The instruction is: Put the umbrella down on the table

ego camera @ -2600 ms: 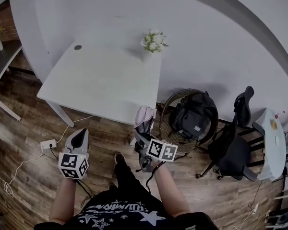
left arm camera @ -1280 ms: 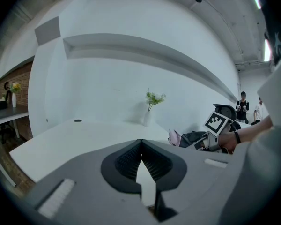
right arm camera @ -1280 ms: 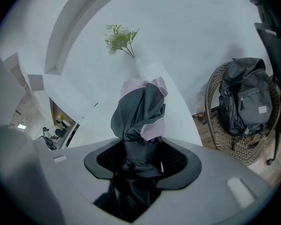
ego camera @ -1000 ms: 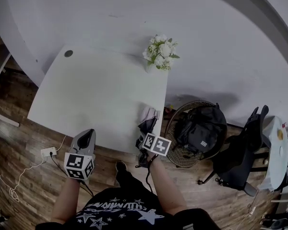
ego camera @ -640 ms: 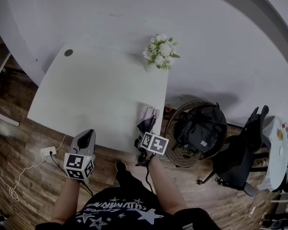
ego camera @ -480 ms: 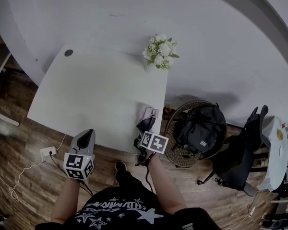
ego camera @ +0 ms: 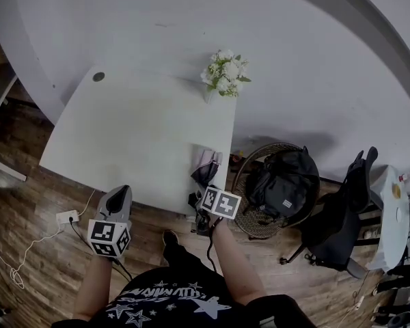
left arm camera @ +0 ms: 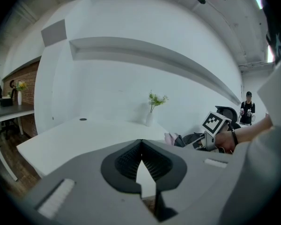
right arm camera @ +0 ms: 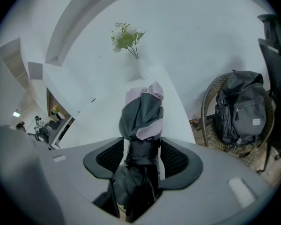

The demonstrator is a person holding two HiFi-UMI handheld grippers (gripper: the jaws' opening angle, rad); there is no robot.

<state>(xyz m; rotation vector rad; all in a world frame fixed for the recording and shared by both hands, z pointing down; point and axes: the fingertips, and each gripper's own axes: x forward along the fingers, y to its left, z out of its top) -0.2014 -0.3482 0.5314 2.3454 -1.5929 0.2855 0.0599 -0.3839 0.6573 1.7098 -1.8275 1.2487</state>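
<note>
A folded grey and pink umbrella (ego camera: 205, 168) lies on the right front corner of the white table (ego camera: 137, 128), its handle end over the edge. My right gripper (ego camera: 199, 198) stands around its lower part. In the right gripper view the umbrella (right arm camera: 143, 121) runs between the wide jaws of my right gripper (right arm camera: 141, 156), and a sliver of table shows beside the left pad. My left gripper (ego camera: 117, 195) hovers at the table's front edge with nothing in it. In its own view, my left gripper (left arm camera: 140, 144) has its tips together.
A vase of white flowers (ego camera: 222, 70) stands at the table's back right. A wicker basket holding a black backpack (ego camera: 283, 176) sits just right of the table, with a black office chair (ego camera: 338, 210) beyond. A power strip (ego camera: 67, 217) and cables lie on the wooden floor.
The umbrella has gone from upright beside the table's edge to lying on its right front corner. In the last second both hands have hardly moved.
</note>
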